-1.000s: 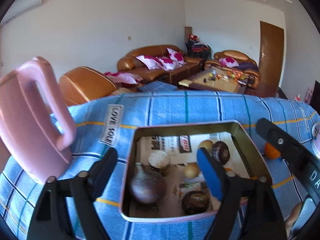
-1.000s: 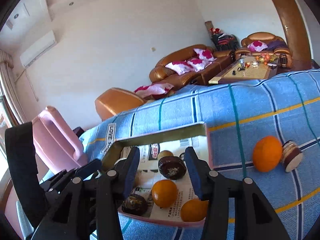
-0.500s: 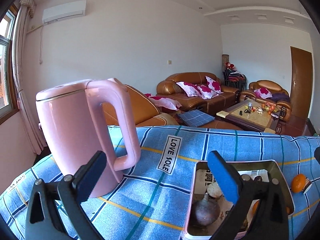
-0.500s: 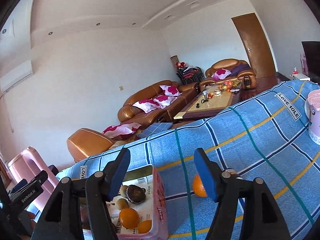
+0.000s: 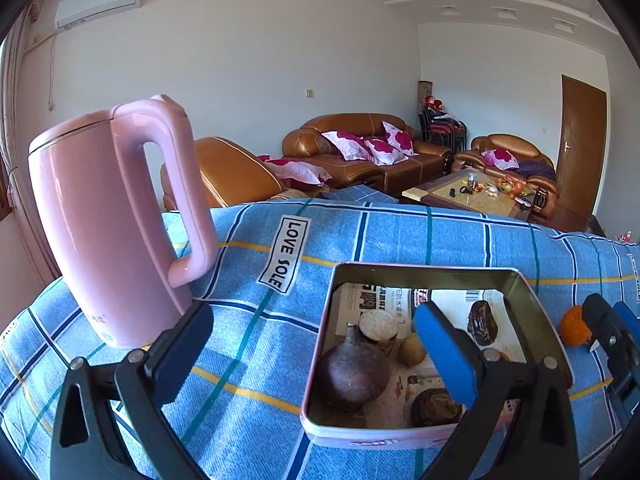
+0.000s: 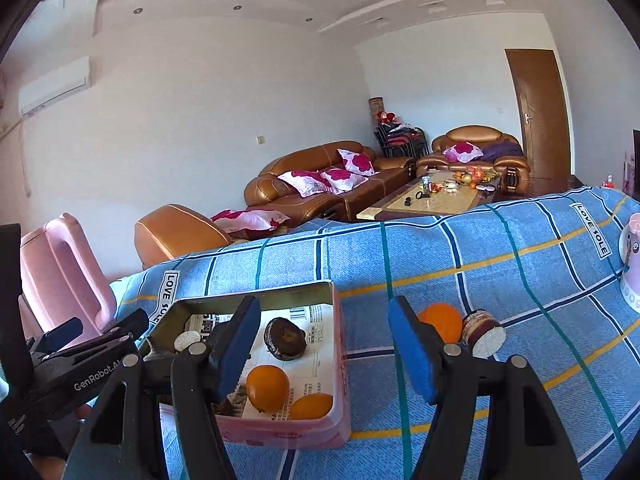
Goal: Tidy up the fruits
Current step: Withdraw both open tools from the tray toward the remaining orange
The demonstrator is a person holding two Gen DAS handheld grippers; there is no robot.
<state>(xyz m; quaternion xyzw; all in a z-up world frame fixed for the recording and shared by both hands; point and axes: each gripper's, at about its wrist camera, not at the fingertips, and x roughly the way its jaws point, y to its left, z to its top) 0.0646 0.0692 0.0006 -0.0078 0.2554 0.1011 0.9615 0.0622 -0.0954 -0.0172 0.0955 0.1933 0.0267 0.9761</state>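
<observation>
A pink tin box [image 5: 532,292] [image 6: 338,360] lined with newspaper sits on the blue checked cloth. It holds a brown pomegranate [image 5: 352,372], dark passion fruits [image 5: 482,322] [image 6: 285,338] and two oranges [image 6: 267,387]. One orange [image 6: 440,320] [image 5: 574,326] and a cut dark fruit [image 6: 485,338] lie on the cloth right of the box. My left gripper [image 5: 312,352] is open and empty over the box's left edge. My right gripper [image 6: 324,344] is open and empty, straddling the box's right wall.
A pink kettle [image 5: 108,224] [image 6: 60,268] stands on the cloth left of the box. A pink-white cup [image 6: 632,264] stands at the far right. The table's far edge [image 5: 400,204] drops to sofas and a coffee table beyond.
Both grippers pulled up and back from the box, then the left swung back right toward it. The right gripper opened wider and shifted right toward the loose orange.
</observation>
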